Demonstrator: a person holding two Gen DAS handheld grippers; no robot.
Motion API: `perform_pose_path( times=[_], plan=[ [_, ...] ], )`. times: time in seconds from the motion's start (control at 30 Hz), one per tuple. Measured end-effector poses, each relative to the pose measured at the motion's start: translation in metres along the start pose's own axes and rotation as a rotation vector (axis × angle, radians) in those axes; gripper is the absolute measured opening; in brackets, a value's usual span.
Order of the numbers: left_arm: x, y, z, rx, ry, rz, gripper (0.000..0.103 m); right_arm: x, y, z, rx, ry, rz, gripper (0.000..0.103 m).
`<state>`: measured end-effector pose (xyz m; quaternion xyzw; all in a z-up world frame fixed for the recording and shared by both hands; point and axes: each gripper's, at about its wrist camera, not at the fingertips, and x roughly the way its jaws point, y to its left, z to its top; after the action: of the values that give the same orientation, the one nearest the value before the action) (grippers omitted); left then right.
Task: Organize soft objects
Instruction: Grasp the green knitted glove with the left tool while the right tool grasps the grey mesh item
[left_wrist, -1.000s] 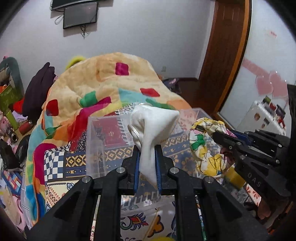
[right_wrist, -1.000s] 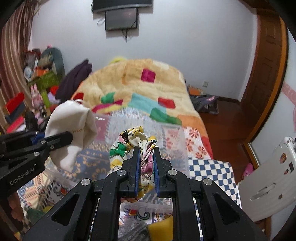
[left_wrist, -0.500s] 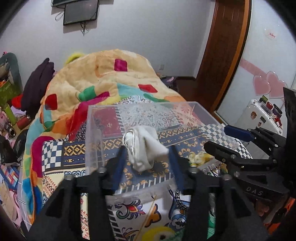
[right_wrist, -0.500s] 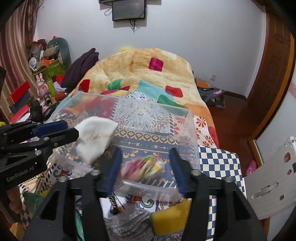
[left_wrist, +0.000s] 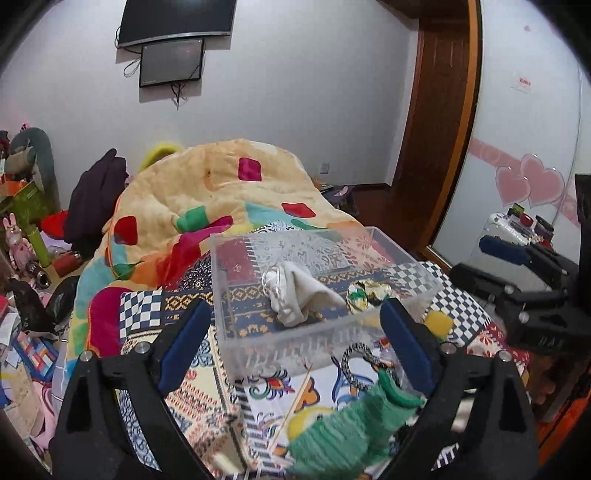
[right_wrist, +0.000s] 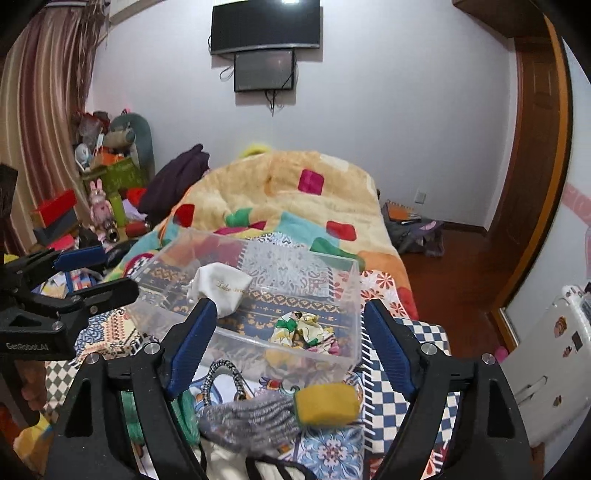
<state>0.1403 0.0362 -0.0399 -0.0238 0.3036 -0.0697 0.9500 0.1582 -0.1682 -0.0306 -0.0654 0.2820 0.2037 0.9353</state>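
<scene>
A clear plastic box (left_wrist: 236, 332) (right_wrist: 352, 295) stands on the patterned bedspread. Inside it lie a white cloth pouch (left_wrist: 295, 291) (right_wrist: 221, 290) and a flowery yellow-green scrunchie (left_wrist: 365, 291) (right_wrist: 299, 330). My left gripper (left_wrist: 295, 343) is open and empty, just in front of the box. My right gripper (right_wrist: 288, 339) is open and empty, also just in front of the box. In front of the box lie a green knitted piece (left_wrist: 343, 432), a grey knitted piece (right_wrist: 251, 417), a yellow sponge (right_wrist: 327, 404) and a black-and-white cord loop (right_wrist: 221, 373).
A heaped orange quilt (left_wrist: 221, 192) covers the bed behind the box. Clutter and toys (right_wrist: 107, 192) fill the left side of the room. A wooden door (left_wrist: 436, 122) and a white appliance (right_wrist: 554, 354) stand at the right.
Both grippers opened and let go: the white pouch and the scrunchie dropped into the clear box. Both grippers have drawn back from the box.
</scene>
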Motion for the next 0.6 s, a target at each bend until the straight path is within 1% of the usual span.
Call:
perform_pose_path(
  times=[0.13,0.33,0.47,0.6],
  plan=[
    [-0.005,-0.01,-0.017,0.046,0.021,-0.005,0.098,-0.006,-0.004,-0.012,0.01,0.0,-0.007,0.08],
    [0.003,-0.028,-0.047,0.087,0.095,-0.038,0.099,0.0,-0.012,-0.038,0.029,0.067,-0.012,0.08],
    [0.011,-0.036,-0.065,0.1,0.133,-0.055,0.099,0.005,-0.015,-0.059,0.064,0.123,0.022,0.08],
    [0.022,-0.036,-0.078,0.079,0.174,-0.075,0.099,0.01,-0.011,-0.071,0.084,0.164,0.085,0.08]
  ],
)
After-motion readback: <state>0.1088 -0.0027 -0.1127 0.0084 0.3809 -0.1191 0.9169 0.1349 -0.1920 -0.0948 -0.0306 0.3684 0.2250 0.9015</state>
